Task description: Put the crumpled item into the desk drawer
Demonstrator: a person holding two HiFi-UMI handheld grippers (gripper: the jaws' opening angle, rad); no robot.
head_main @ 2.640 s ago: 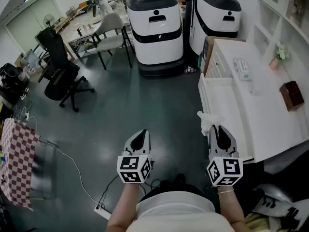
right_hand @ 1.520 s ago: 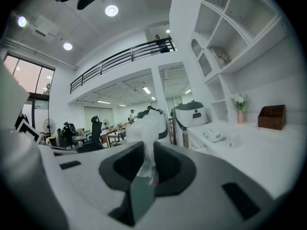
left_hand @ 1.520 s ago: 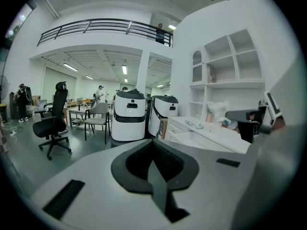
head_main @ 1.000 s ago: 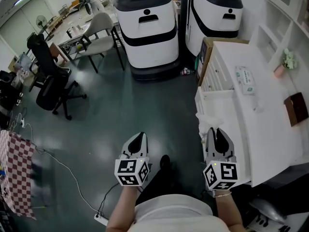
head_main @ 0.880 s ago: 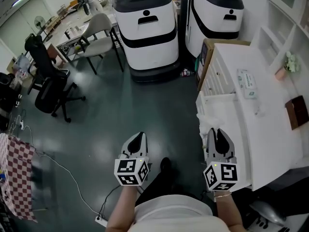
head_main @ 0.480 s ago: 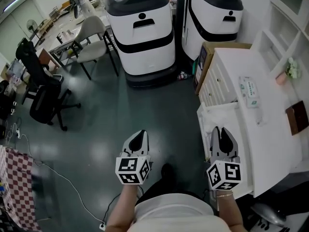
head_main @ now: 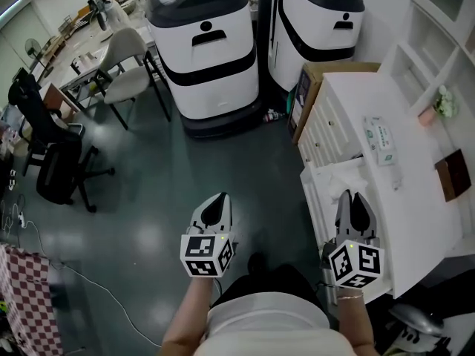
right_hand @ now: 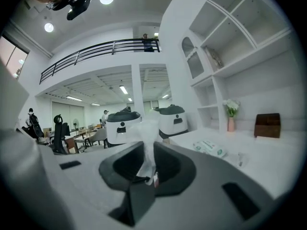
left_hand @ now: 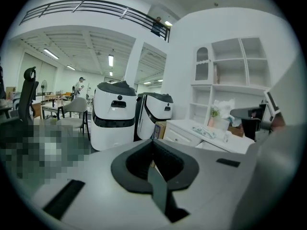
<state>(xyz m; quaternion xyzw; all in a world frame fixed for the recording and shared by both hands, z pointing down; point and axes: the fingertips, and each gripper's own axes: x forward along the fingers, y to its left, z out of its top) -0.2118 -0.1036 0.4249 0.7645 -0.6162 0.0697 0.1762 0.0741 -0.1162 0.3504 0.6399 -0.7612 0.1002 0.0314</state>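
The crumpled item is a white tissue point(right_hand: 148, 139), pinched upright between the jaws of my right gripper point(right_hand: 146, 158). In the head view the right gripper point(head_main: 355, 201) hangs over the near end of the open white drawer point(head_main: 318, 186) of the white desk point(head_main: 404, 199). There the tissue blends into the white drawer and I cannot pick it out. My left gripper point(head_main: 214, 208) hovers over the dark floor to the left of the desk. Its jaws meet with nothing between them in the left gripper view point(left_hand: 153, 158).
Two large white-and-black machines point(head_main: 202, 47) point(head_main: 318, 19) stand ahead, with a cardboard box point(head_main: 306, 84) beside the desk's far end. On the desk lie a wipes packet point(head_main: 379, 140), a brown box point(head_main: 451, 175) and a small vase point(head_main: 438, 107). Chairs point(head_main: 125, 56) stand at the left.
The person has stepped forward toward the desk. The right gripper, still holding the tissue, has shifted right over the open drawer. The left gripper has kept its place.
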